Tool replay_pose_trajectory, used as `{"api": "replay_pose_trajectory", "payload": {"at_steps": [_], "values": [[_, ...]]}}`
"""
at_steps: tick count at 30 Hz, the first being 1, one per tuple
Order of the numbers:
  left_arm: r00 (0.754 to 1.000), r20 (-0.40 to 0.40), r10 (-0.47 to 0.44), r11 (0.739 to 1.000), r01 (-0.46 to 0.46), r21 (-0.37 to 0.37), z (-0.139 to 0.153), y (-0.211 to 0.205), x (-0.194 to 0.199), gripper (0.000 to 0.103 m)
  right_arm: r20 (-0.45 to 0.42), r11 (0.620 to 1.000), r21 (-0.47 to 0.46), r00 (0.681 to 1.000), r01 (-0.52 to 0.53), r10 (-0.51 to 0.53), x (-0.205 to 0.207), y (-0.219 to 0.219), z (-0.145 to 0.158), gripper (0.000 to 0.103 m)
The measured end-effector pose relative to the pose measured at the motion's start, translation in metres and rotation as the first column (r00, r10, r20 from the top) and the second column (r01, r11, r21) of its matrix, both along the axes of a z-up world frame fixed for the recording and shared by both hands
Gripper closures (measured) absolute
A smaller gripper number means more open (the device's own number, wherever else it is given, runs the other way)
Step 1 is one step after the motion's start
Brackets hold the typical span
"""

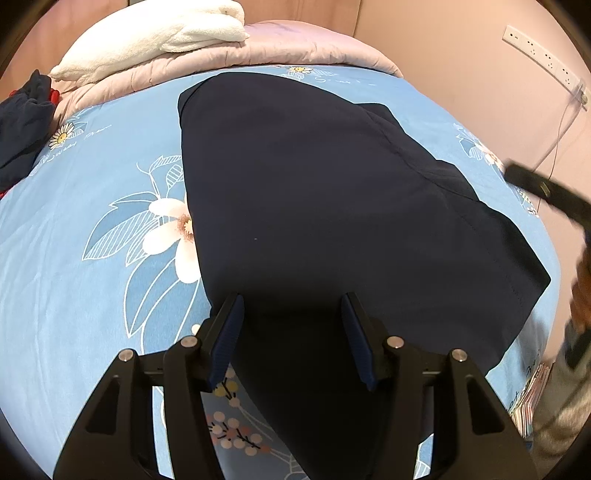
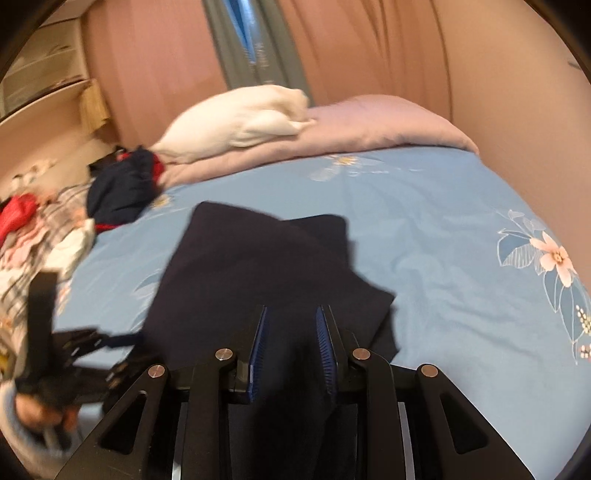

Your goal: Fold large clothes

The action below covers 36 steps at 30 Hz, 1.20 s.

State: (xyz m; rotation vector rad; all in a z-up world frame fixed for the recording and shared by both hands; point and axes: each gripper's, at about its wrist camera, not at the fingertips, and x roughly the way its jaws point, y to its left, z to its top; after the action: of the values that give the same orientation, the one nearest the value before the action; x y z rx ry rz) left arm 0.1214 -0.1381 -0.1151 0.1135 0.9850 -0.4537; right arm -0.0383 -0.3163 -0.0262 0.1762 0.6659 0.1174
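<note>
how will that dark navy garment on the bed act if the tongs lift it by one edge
The navy garment will probably droop: it lies flat in soft folded layers on the blue bedsheet. It looks thin, so likely light. The overlapping layers may slide apart when lifted.

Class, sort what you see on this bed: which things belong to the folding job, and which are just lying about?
Job in hand:
navy garment
left gripper
right gripper

Lying about:
white towel
pink quilt
heap of clothes
power strip

Navy garment (image 1: 314,206); light-blue floral bedsheet (image 1: 92,280); white towel (image 1: 155,37); lilac quilt (image 1: 295,48).
</note>
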Motion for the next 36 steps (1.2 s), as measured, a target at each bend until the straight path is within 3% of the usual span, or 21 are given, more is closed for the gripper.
{"api": "replay_pose_trajectory", "payload": {"at_steps": [4, 8, 11, 14, 20, 24, 29, 32, 36], "values": [[1.0, 0.003, 0.003, 1.0, -0.003, -0.003, -0.001, 0.001, -0.001, 0.049, -0.033, 0.998, 0.032, 0.998, -0.052, 0.053, -0.007, 0.016, -0.022, 0.077], [1.0, 0.009, -0.002, 1.0, 0.002, -0.002, -0.003, 0.001, -0.002, 0.048, -0.126, 0.999, 0.027, 0.992, -0.023, 0.026, -0.006, 0.018, -0.06, 0.077], [0.999, 0.032, -0.011, 1.0, 0.011, 0.017, -0.006, -0.002, -0.007, 0.047, -0.135, 0.996, 0.086, 0.991, -0.002, 0.014, -0.007, 0.013, -0.077, 0.077], [0.999, 0.051, -0.001, 1.0, 0.001, 0.012, -0.002, 0.0, -0.016, 0.048, -0.132, 0.991, 0.131, 0.991, 0.024, -0.006, -0.011, 0.011, -0.075, 0.077], [0.996, 0.085, -0.023, 0.997, 0.029, -0.074, 0.021, 0.014, -0.05, 0.049, -0.126, 0.989, 0.142, 0.992, 0.049, -0.031, -0.02, 0.014, -0.072, 0.077], [0.997, 0.066, -0.041, 0.991, 0.049, -0.123, 0.019, 0.013, -0.065, 0.049, -0.122, 0.984, 0.155, 0.99, 0.086, -0.068, -0.024, 0.016, -0.074, 0.077], [0.994, 0.081, -0.066, 0.997, 0.068, -0.028, 0.002, -0.003, -0.067, 0.047, -0.122, 0.975, 0.178, 0.986, 0.131, -0.11, -0.029, 0.017, -0.082, 0.076], [0.997, 0.04, -0.059, 0.997, 0.061, -0.045, -0.004, -0.001, -0.06, 0.046, -0.116, 0.975, 0.18, 0.987, 0.129, -0.109, -0.031, 0.018, -0.084, 0.076], [0.998, 0.044, -0.049, 0.997, 0.051, -0.061, 0.0, 0.005, -0.068, 0.047, -0.13, 0.971, 0.195, 0.985, 0.137, -0.113, -0.037, 0.018, -0.078, 0.076]]}}
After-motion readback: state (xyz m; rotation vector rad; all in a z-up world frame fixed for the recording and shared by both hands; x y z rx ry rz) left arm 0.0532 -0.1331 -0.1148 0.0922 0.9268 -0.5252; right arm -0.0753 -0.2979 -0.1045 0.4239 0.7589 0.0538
